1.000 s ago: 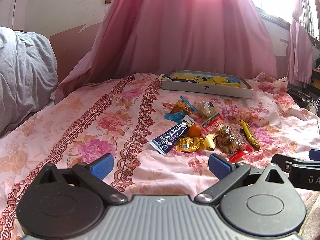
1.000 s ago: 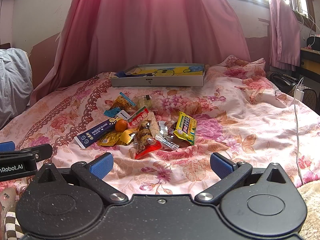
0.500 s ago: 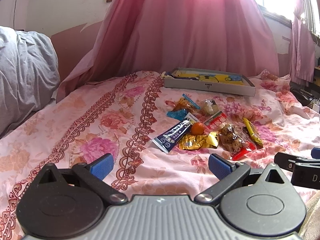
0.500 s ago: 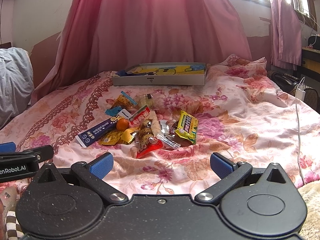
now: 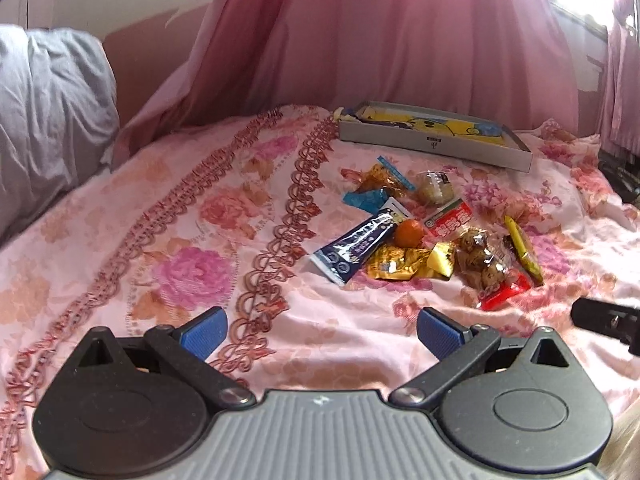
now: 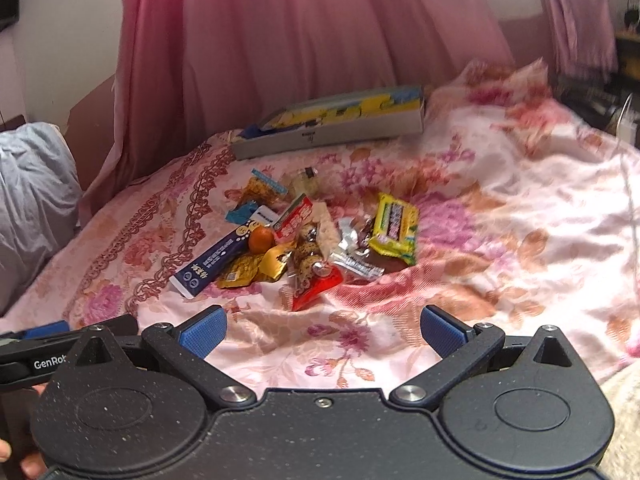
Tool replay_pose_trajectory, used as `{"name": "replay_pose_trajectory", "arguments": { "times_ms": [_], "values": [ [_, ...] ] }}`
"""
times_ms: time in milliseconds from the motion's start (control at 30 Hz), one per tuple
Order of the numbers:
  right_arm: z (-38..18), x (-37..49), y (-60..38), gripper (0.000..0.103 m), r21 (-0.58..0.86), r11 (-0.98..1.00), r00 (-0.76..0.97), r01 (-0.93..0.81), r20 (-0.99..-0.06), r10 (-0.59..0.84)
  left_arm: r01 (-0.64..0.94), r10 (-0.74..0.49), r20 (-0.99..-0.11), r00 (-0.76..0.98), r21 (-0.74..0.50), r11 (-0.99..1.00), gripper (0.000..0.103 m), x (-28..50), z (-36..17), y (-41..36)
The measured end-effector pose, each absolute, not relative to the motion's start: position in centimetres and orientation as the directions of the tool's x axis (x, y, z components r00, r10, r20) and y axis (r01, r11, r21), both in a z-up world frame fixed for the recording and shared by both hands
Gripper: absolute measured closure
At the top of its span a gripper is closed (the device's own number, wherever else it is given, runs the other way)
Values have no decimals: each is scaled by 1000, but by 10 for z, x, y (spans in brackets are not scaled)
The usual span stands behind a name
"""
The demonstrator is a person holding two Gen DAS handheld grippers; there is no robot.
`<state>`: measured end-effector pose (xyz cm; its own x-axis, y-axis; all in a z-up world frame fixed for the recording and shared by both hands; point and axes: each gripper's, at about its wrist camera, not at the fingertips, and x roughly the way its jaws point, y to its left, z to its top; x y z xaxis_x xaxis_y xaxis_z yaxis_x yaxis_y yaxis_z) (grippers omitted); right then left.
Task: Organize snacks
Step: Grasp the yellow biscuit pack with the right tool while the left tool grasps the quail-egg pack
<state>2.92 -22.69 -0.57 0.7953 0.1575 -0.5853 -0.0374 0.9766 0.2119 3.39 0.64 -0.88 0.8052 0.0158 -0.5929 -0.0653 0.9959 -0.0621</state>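
I see crinkly foil and plastic snack packets (image 5: 420, 236) heaped mid-bed on the floral bedspread (image 5: 200, 240), the shallow cardboard box (image 5: 436, 136) beyond. My left gripper (image 5: 322, 334) and right gripper (image 6: 324, 334) both gape wide, empty. Both have edged closer since before; the right view now tilts.

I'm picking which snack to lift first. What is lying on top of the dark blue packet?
A small orange fruit rests at the dark blue packet's far end, and a gold wrapper overlaps its edge. Anything beneath the packet is hidden.

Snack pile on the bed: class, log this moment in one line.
left tongs: open, empty | right tongs: open, empty | snack pile: loose on bedspread | box: behind pile, no loose snacks visible inside
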Motion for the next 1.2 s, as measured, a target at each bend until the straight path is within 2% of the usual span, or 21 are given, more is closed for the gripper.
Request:
{"name": "replay_pose_trajectory", "arguments": {
  "times_ms": [433, 667, 867, 1067, 1200],
  "values": [
    [-10, 90, -273, 1, 364, 931, 767, -8, -595, 239, -22, -136, -675, 725, -219, 975, 0, 98, -19, -20],
    [-13, 136, -298, 1, 378, 925, 749, -45, -599, 281, -3, -197, -707, 679, -271, 963, 0, 119, -33, -45],
    [-25, 185, -317, 1, 401, 914, 711, -58, -626, 320, 2, -260, -701, 664, -347, 938, 0, 142, -40, -63],
    [-41, 217, -328, 1, 461, 886, 680, -42, -637, 363, 37, -295, -687, 664, -364, 931, 1, 162, -44, -79],
    [-50, 228, -330, 2, 458, 889, 655, -13, -668, 353, 53, -314, -709, 631, -364, 930, 10, 176, -49, -87]
  ]
}}
